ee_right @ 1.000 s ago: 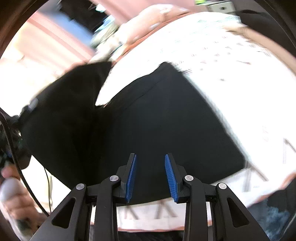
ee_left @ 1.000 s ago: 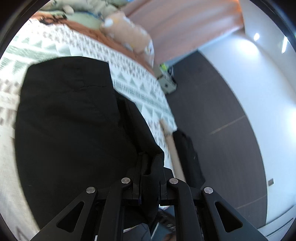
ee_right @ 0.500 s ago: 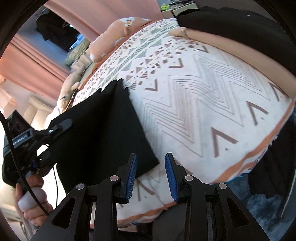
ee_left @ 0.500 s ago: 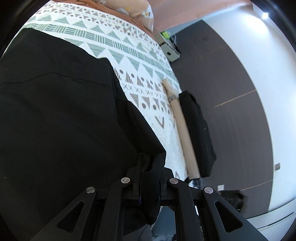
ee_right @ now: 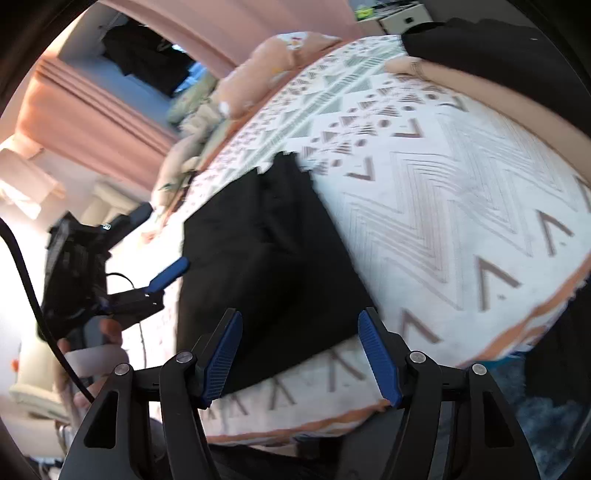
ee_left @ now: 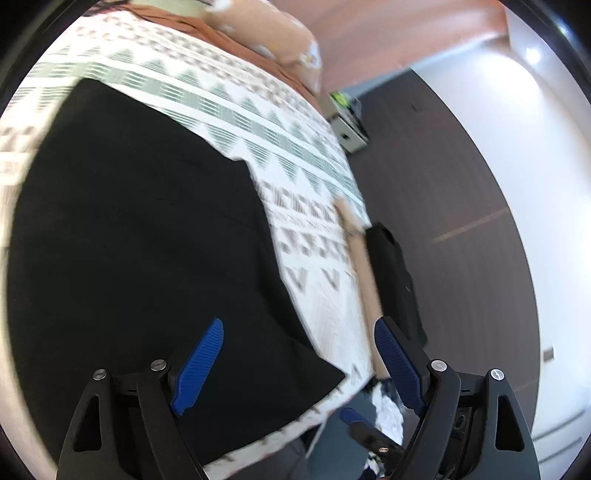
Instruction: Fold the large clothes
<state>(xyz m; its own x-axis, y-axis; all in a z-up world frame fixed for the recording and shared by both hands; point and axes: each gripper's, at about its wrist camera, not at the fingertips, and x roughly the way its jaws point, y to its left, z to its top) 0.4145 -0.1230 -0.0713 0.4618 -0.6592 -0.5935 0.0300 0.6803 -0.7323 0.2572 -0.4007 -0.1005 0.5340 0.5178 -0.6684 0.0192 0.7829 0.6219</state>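
A large black garment (ee_left: 140, 251) lies folded flat on the patterned white bedspread (ee_left: 314, 236); in the right wrist view it (ee_right: 273, 266) is a dark rectangle near the bed's front edge. My left gripper (ee_left: 299, 362) is open and empty, just above the garment's near right corner. My right gripper (ee_right: 299, 354) is open and empty, over the garment's near edge. The left gripper also shows in the right wrist view (ee_right: 147, 288), at the garment's left side.
Peach pillows (ee_left: 266, 33) lie at the head of the bed. A tan bolster (ee_left: 362, 273) and another black garment (ee_left: 399, 284) sit along the bed's right edge. Dark floor (ee_left: 443, 184) and a white wall lie beyond. Pink curtains (ee_right: 85, 122) hang at left.
My left gripper has opened and let go of the black garment, which now lies flat. My right gripper has opened wider and stays over the garment's edge.
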